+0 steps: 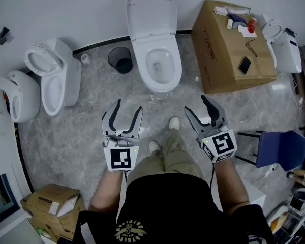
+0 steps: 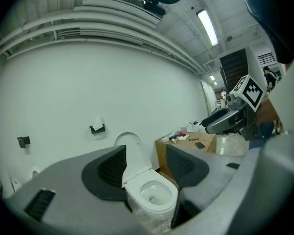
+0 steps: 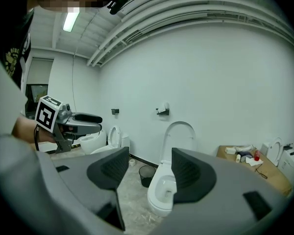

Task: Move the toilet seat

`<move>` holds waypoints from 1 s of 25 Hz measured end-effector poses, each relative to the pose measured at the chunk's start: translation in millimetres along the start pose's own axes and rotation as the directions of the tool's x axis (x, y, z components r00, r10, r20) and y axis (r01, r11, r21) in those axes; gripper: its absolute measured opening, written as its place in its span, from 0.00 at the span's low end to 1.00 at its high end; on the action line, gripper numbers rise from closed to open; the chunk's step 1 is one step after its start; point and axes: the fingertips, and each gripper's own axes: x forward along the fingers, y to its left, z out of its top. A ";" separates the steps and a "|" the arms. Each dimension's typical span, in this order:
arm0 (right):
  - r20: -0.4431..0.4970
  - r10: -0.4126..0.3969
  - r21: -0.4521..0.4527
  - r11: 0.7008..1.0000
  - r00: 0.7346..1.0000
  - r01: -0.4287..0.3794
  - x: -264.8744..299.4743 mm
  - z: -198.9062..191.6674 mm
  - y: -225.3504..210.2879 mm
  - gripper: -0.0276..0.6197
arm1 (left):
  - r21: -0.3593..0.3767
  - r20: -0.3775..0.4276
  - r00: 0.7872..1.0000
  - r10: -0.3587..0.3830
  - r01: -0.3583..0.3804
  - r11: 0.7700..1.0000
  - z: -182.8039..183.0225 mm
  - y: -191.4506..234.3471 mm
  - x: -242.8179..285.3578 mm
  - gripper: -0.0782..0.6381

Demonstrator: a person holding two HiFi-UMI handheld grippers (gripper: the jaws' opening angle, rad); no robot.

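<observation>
No legible txt anywhere. Cardboard box (image 1: 218,67), far right: dark print on its left side face, too small to read. Person's black shirt (image 1: 165,202), near: yellow round emblem w/ lettering, blurred, can't read. Marker cube (image 1: 121,158) on left gripper (image 1: 128,105), same on right gripper (image 1: 195,104): b/w square codes only, no letters/nos.

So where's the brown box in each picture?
Head view: the box is at the upper right, just right of the middle toilet.
Left gripper view: the box is at centre, partly behind one jaw, right of the middle toilet.
Right gripper view: the box is low at the far right.
Shared landmark: the middle toilet, lid up.
</observation>
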 end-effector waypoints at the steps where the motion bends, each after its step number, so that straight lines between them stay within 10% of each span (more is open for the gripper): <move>1: 0.002 0.003 0.001 1.000 1.000 -0.003 3.9 0.4 -2.6 0.45 | 0.005 0.002 1.000 0.001 -0.001 1.000 0.5 0.7 3.7 0.49; 25: -0.011 0.063 -0.022 0.998 0.998 -0.063 52.7 22.3 -80.5 0.45 | -0.043 -0.001 0.998 0.061 -0.061 0.997 14.6 7.4 102.0 0.49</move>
